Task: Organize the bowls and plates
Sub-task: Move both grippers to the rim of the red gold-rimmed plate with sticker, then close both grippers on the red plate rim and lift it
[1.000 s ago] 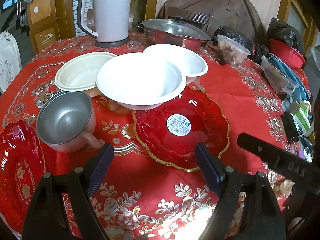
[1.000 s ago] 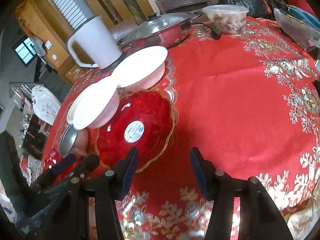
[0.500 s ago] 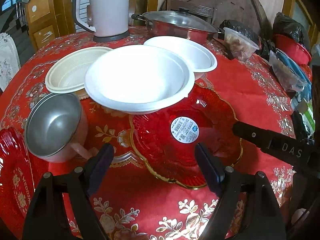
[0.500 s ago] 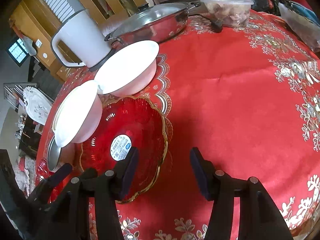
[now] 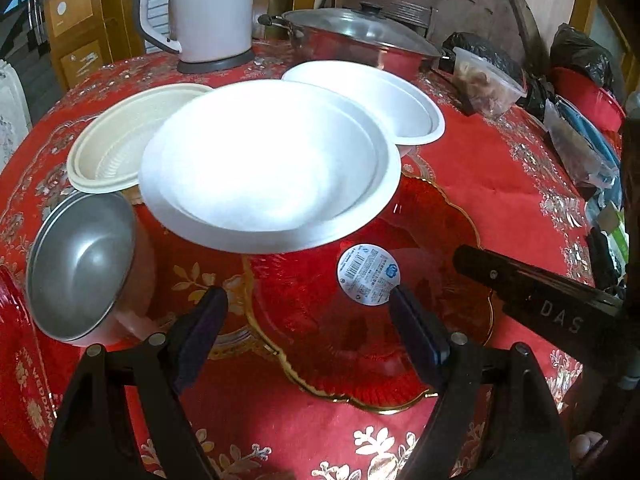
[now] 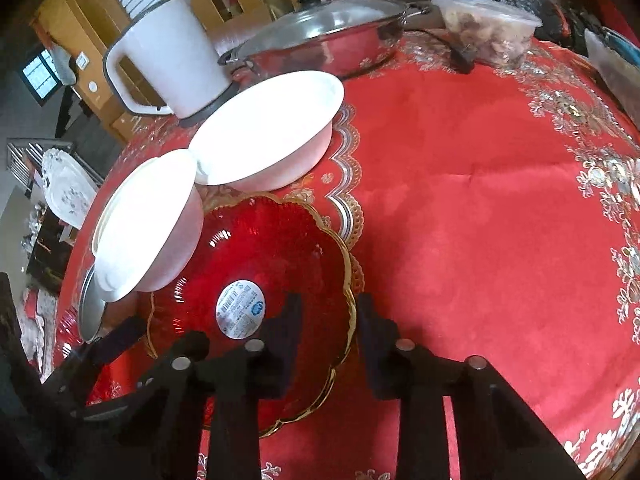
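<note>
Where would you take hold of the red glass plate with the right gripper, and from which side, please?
Probably at the near right rim of the red glass plate. The plate lies flat on the tablecloth, so only its thin scalloped gold edge offers a grip. The white bowl overhangs its far left side. The right gripper is open and already straddles that rim, one finger over the plate, one outside.

You have pushed both grippers closer to the scalloped red glass plate (image 6: 280, 248), so your right gripper (image 6: 326, 320) now straddles its gold rim with narrower jaws, and your left gripper (image 5: 308, 320) hangs over its near edge.
</note>
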`<state>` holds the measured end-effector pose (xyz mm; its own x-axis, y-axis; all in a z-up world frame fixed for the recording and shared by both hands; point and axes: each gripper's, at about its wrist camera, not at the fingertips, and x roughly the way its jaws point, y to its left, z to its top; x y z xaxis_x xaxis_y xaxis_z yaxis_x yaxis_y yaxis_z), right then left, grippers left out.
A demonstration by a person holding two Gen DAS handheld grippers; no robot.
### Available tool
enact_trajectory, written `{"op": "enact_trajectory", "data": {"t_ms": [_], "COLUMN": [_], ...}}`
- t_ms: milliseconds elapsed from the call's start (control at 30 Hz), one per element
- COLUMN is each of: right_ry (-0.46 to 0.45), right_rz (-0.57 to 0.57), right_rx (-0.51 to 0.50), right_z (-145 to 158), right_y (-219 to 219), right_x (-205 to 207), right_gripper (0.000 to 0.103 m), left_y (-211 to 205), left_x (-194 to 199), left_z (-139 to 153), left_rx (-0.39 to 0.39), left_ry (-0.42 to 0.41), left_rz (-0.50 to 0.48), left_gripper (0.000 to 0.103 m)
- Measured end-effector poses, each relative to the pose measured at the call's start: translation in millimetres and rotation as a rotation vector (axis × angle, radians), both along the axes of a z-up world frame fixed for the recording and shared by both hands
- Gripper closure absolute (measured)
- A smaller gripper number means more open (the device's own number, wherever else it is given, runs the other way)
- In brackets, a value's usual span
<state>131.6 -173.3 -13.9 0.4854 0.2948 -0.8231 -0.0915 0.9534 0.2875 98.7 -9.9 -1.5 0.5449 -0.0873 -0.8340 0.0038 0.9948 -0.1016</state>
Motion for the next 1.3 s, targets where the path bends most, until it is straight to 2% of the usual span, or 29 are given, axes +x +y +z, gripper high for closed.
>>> {"op": "enact_trajectory", "data": {"t_ms": [33, 100, 167, 200, 267, 367, 467, 800, 1067, 1300], "right_ry": [0.004, 0.008, 0.008, 0.007, 0.000, -0.006, -0.007, -0.043, -0.052, -0.083], "right_rz": [0.001, -0.002, -0.009, -0.011, -0.014, -0.017, -0.017, 0.001, 0.011, 0.011], "right_rx": [0.002, 0.024, 0.047, 0.052, 0.048, 0.042, 0.039, 0.004, -0.006, -0.015], "right_z": [-1, -3, -5, -5, -5, -4, -3, 12, 11, 24], "right_y": [0, -4, -8, -10, -13, -17, -21, -36, -49, -54], "right_x": [1, 2, 1, 0, -4, -9, -18, -67, -110, -134], "right_gripper": [0.083, 0.088, 0.090, 0.090, 0.090, 0.091, 0.091, 0.091, 0.091, 0.091], "left_y": [0, -1, -1, 0, 3, 7, 3, -8, -17, -20], "left_x": [1, 3, 3, 2, 3, 2, -5, -33, -61, -84], "left_z": [-1, -4, -5, -5, -4, -4, -5, 1, 3, 20], "left_rx": [-0.003, -0.014, 0.027, 0.042, 0.039, 0.030, 0.053, 0.012, -0.002, -0.008], "left_ry": [0.005, 0.022, 0.012, 0.006, 0.003, 0.009, 0.008, 0.007, 0.007, -0.036], "left_rz": [-0.004, -0.015, 0.002, 0.008, 0.019, 0.014, -0.006, -0.074, -0.130, -0.147], "left_gripper": [0.020, 0.027, 0.046, 0.051, 0.069, 0.079, 0.081, 0.081, 0.081, 0.081]}}
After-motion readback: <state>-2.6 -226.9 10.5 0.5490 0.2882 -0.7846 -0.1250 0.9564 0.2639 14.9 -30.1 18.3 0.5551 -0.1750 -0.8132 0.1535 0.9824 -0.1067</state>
